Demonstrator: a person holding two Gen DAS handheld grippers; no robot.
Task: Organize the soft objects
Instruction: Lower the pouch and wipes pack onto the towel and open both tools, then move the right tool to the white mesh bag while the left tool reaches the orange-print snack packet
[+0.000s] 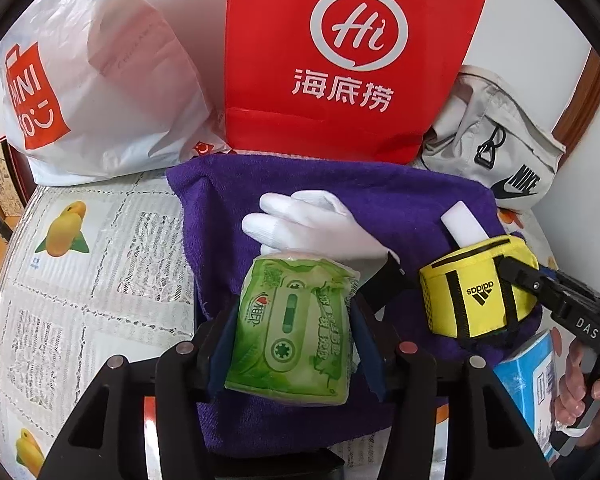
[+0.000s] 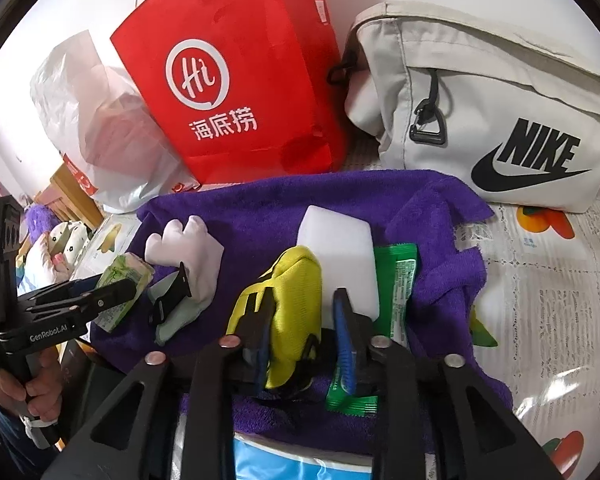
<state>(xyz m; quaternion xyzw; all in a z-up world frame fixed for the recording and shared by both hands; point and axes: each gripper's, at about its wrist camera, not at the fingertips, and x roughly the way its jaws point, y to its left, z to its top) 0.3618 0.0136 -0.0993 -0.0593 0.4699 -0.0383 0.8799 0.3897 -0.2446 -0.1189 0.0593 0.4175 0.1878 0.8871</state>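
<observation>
My left claw (image 1: pixel 292 320) clenches the green tissue pack (image 1: pixel 292 332) lengthwise, above the purple towel (image 1: pixel 220 216), with the white glove (image 1: pixel 308 224) just beyond. To its right, my right claw (image 2: pixel 300 312) looks slackened around the yellow pouch (image 2: pixel 288 296), I think barely touching; the white sponge (image 2: pixel 336 252) and green wrapper (image 2: pixel 400 280) crowd beside it.

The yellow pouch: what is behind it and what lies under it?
Behind the yellow pouch stands a white foam block, its lower part hidden. A green packet lies beside it. Under the yellow pouch is the purple towel; anything else beneath is covered.
</observation>
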